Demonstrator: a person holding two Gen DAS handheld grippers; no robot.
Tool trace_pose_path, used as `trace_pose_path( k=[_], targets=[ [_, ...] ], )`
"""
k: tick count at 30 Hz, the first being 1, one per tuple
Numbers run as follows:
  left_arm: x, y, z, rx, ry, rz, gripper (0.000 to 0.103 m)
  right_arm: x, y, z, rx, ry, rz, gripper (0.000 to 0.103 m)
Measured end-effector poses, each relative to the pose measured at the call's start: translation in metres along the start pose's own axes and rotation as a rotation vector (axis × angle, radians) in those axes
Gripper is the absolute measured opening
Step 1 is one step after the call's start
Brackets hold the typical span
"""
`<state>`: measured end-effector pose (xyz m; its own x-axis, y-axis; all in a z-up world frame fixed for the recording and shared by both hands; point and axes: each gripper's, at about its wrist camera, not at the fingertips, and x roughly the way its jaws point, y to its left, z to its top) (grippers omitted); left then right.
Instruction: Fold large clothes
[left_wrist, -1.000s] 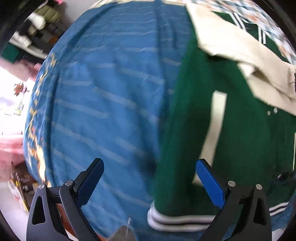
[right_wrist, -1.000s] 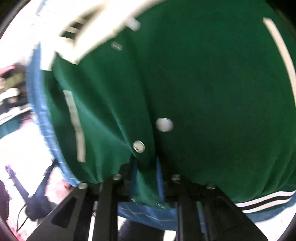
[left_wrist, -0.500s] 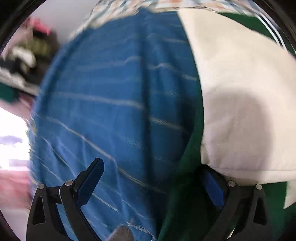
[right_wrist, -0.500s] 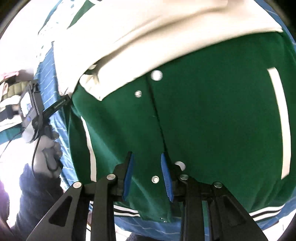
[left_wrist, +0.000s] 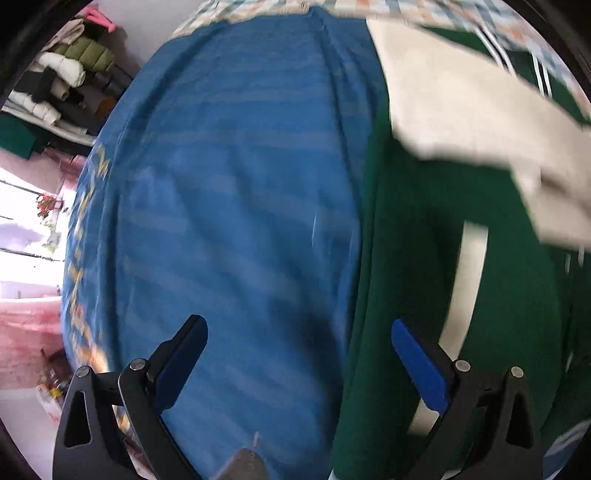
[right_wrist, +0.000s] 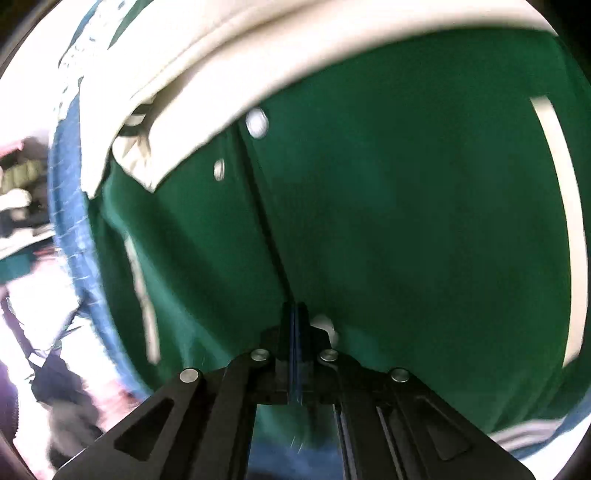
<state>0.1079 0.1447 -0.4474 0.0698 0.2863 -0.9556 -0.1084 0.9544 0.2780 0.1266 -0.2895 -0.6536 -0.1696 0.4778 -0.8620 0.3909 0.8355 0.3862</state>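
A green varsity jacket (left_wrist: 424, 258) with cream sleeves (left_wrist: 461, 110) and white snaps lies on a blue striped bed cover (left_wrist: 229, 206). My left gripper (left_wrist: 299, 354) is open and empty, straddling the jacket's left edge, one finger over the cover, one over the green cloth. In the right wrist view the jacket (right_wrist: 406, 192) fills the frame, a cream sleeve (right_wrist: 229, 62) folded across its top. My right gripper (right_wrist: 295, 314) has its fingers pressed together at the front placket near the hem; whether cloth is pinched between them is unclear.
Stacked folded clothes and bedding (left_wrist: 62, 77) sit on shelves at the far left. A bright window and pink floor (left_wrist: 26, 258) lie beyond the bed's left edge. The bed cover's edge (right_wrist: 70, 229) shows left of the jacket.
My left gripper has pulled back from the cream sleeve and sits lower along the jacket's left edge. My right gripper's fingers, slightly apart half a second ago, have closed together at the placket.
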Motion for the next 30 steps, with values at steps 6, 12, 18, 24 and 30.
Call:
trace_pose_path(
  k=[6,12,18,24,30],
  targets=[
    [0.046,-0.022,-0.069,0.087,0.068,0.093,0.103,0.030,-0.013,-0.053,-0.005,0.048,-0.126,0.059],
    [0.060,-0.020,-0.063,0.082,0.071,0.014,0.103,0.038,-0.020,-0.072,0.070,0.051,-0.070,0.011],
    [0.077,0.004,-0.058,0.009,0.032,-0.141,0.103,0.032,-0.033,-0.072,0.098,0.128,-0.056,0.012],
    [0.083,0.013,-0.055,-0.042,0.050,-0.190,0.103,0.002,-0.009,-0.059,0.137,-0.030,0.141,0.028],
    [0.052,0.032,-0.047,-0.108,0.029,-0.125,0.103,0.074,0.023,-0.016,0.009,0.064,-0.069,0.025]
  ],
)
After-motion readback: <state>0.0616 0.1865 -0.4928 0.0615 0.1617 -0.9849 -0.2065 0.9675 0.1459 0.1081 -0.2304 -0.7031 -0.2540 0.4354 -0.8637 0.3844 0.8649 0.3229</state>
